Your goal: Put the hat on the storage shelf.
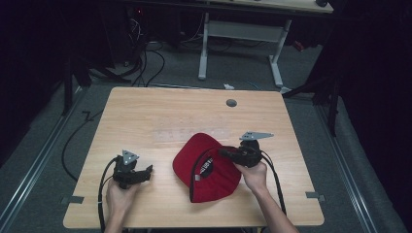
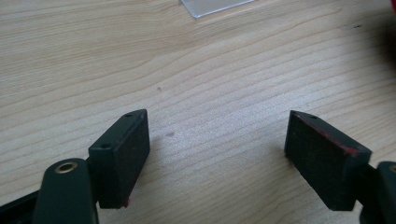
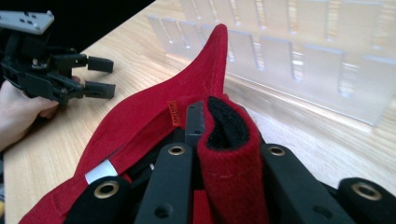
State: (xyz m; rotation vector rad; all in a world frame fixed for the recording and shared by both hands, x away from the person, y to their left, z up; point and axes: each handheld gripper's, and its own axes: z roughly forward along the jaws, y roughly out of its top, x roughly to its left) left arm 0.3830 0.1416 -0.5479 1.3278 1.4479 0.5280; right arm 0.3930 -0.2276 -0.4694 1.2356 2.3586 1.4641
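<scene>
A red cap (image 1: 209, 170) lies upside down on the wooden table (image 1: 145, 111), right of centre, its black inner lining showing. My right gripper (image 1: 225, 153) reaches in from the right and is shut on the cap's rim. In the right gripper view its jaws (image 3: 219, 135) pinch a folded strip of the red cap (image 3: 140, 126) with black lining, and the brim rises beyond. My left gripper (image 1: 147, 171) rests at the near left of the table, apart from the cap, open. In its own view the left gripper (image 2: 217, 154) has only bare wood between its pads.
A clear plastic slotted rack (image 1: 189, 132) lies flat on the table just beyond the cap (image 3: 299, 60). A round cable hole (image 1: 231, 103) sits near the far edge. A white-legged desk (image 1: 243, 29) and cables stand on the floor beyond the table.
</scene>
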